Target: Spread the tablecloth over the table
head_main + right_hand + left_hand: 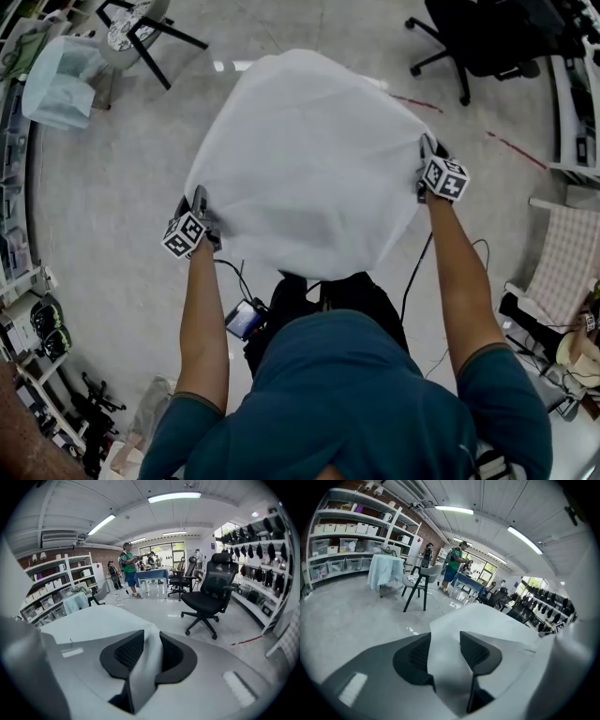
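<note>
A white tablecloth (309,159) is draped over a table that it hides completely, in front of the person. My left gripper (199,204) is at the cloth's near left corner, and my right gripper (427,148) is at its right corner. In the left gripper view the jaws (445,641) stand apart, with a loose strip of the tablecloth (497,620) lying between them. In the right gripper view the jaws (152,639) stand close together on a fold of the tablecloth (93,620), which fills the gap between the pads.
A black office chair (487,37) stands on the floor at the far right, and a grey chair (141,28) at the far left beside a small table under a pale blue cloth (61,80). Shelves line both side walls. Cables run across the floor near the person's feet.
</note>
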Available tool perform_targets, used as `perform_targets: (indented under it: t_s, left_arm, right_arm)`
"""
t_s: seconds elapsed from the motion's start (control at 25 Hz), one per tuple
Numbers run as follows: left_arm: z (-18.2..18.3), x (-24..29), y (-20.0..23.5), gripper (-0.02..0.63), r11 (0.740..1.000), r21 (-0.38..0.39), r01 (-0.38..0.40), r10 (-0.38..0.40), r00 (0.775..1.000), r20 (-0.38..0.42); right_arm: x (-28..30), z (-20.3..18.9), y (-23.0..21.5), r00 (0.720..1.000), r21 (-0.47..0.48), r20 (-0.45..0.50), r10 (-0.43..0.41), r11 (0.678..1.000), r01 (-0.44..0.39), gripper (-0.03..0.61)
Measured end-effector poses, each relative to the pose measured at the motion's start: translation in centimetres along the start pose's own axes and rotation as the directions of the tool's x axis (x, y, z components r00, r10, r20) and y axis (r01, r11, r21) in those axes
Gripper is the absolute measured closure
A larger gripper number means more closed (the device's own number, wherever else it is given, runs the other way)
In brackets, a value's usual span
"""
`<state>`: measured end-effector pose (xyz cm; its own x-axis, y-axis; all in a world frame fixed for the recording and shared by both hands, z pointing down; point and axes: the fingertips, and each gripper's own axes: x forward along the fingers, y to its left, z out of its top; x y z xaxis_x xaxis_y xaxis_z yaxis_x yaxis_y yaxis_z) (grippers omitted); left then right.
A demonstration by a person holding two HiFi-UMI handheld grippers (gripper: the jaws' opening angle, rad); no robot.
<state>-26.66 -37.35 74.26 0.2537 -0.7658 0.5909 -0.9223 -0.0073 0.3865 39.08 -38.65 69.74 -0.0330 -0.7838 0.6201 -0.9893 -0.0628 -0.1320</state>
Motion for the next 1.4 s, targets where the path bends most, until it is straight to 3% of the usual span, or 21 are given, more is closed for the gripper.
perform_targets:
  t_s: [0.2,0.24,0.28,0.32,0.48,0.68,0.76,0.84,0.92,0.96,1.04,1.08,1.12,1.16,1.24,1.4]
  left_arm:
    - [-2.8,-1.8,0.8,0.397,0.999,0.012,-0.049,0.050,0.998,-0.025]
    - [-3.2,-2.2,0.8,0.396,0.998,0.015,-0.054,0.054,0.998,-0.024]
    - [-3.5,-2.6,0.7,0.392,0.998,0.020,-0.059,0.059,0.998,-0.023]
    - [-3.8,-3.1,0.6,0.391,0.997,0.030,-0.066,0.067,0.998,-0.022]
    - [-5.1,-4.8,0.2,0.376,0.990,0.099,-0.099,0.103,0.994,-0.033]
    - [-8.0,-6.3,-0.1,0.383,0.961,0.252,-0.117,0.144,0.985,-0.090]
    - [-8.9,-6.5,0.1,0.390,0.963,0.243,-0.117,0.146,0.984,-0.106]
    - [-9.0,-6.5,0.5,0.391,0.975,0.190,-0.112,0.133,0.986,-0.105]
    - [-8.8,-6.7,1.0,0.387,0.983,0.152,-0.104,0.121,0.987,-0.106]
    - [-8.8,-6.8,1.0,0.391,0.985,0.140,-0.098,0.113,0.988,-0.108]
    - [-9.1,-7.1,0.6,0.394,0.991,0.110,-0.070,0.082,0.991,-0.109]
    - [-9.1,-7.3,0.3,0.394,0.994,0.095,-0.050,0.060,0.993,-0.106]
    - [-9.0,-7.5,0.1,0.394,0.996,0.084,-0.030,0.038,0.994,-0.099]
    - [-8.9,-7.7,-0.1,0.394,0.997,0.078,-0.012,0.019,0.996,-0.092]
    - [-9.0,-7.9,-0.2,0.394,0.997,0.079,0.010,-0.003,0.996,-0.086]
    - [-10.6,-8.1,0.1,0.411,0.995,0.098,0.010,0.002,0.993,-0.116]
  right_arm:
    - [-1.4,-0.7,0.0,0.991,-0.089,0.037,-0.125,0.988,0.128,0.481]
    - [-1.6,-1.1,0.1,0.991,-0.093,0.036,-0.129,0.987,0.132,0.361]
    - [-1.9,-1.7,0.4,0.992,-0.106,0.022,-0.123,0.986,0.125,0.180]
    - [-2.2,-2.6,0.8,0.994,-0.128,-0.003,-0.109,0.986,0.108,0.132]
    - [-4.5,-7.8,2.0,0.990,-0.186,-0.106,-0.091,0.980,0.070,0.137]
    - [-8.4,-12.9,3.1,0.973,-0.221,-0.118,-0.198,0.961,0.169,0.147]
    - [-9.3,-14.9,3.1,0.971,-0.127,-0.129,-0.200,0.975,0.184,0.163]
    - [-9.9,-16.2,2.9,0.978,0.064,-0.128,-0.162,0.983,0.171,0.163]
    - [-10.6,-17.1,2.0,0.993,0.324,-0.083,-0.080,0.941,0.102,0.160]
    - [-11.0,-17.7,1.1,0.999,0.460,-0.041,-0.031,0.887,0.046,0.160]
    - [-12.3,-19.0,-1.5,0.997,0.687,0.049,0.056,0.723,-0.074,0.160]
    - [-12.9,-19.6,-2.9,0.993,0.756,0.085,0.084,0.643,-0.119,0.160]
    - [-13.3,-20.0,-4.1,0.989,0.795,0.110,0.103,0.587,-0.150,0.160]
    - [-13.5,-20.2,-5.1,0.985,0.814,0.123,0.120,0.555,-0.169,0.160]
    - [-12.8,-20.3,-6.0,0.979,0.814,0.128,0.158,0.547,-0.195,0.160]
    - [-9.9,-18.2,-6.2,0.964,0.739,0.058,0.258,0.638,-0.215,0.158]
